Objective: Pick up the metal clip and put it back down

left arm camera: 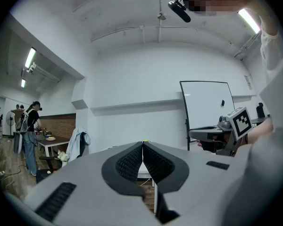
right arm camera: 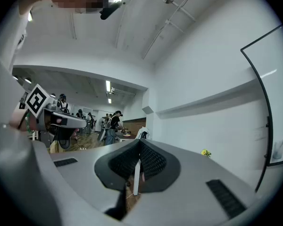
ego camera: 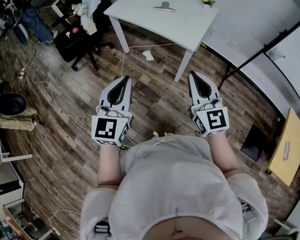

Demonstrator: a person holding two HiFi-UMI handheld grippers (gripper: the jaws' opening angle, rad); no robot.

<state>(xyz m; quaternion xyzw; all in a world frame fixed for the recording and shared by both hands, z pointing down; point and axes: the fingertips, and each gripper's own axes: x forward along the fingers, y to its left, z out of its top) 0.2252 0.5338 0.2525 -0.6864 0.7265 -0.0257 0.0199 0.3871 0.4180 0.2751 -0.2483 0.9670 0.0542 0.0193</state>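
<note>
The metal clip [ego camera: 164, 7] lay on the white table [ego camera: 185, 25] at twelve o'clock, well apart from the left gripper [ego camera: 124, 80] and right gripper [ego camera: 196, 77], both held above the wood floor [ego camera: 65, 134], jaws closed on nothing.

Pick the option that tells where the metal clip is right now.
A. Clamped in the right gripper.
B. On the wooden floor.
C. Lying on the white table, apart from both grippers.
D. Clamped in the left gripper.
C: the metal clip lies on the white table, well ahead of the left gripper and the right gripper, both shut on nothing.
</note>
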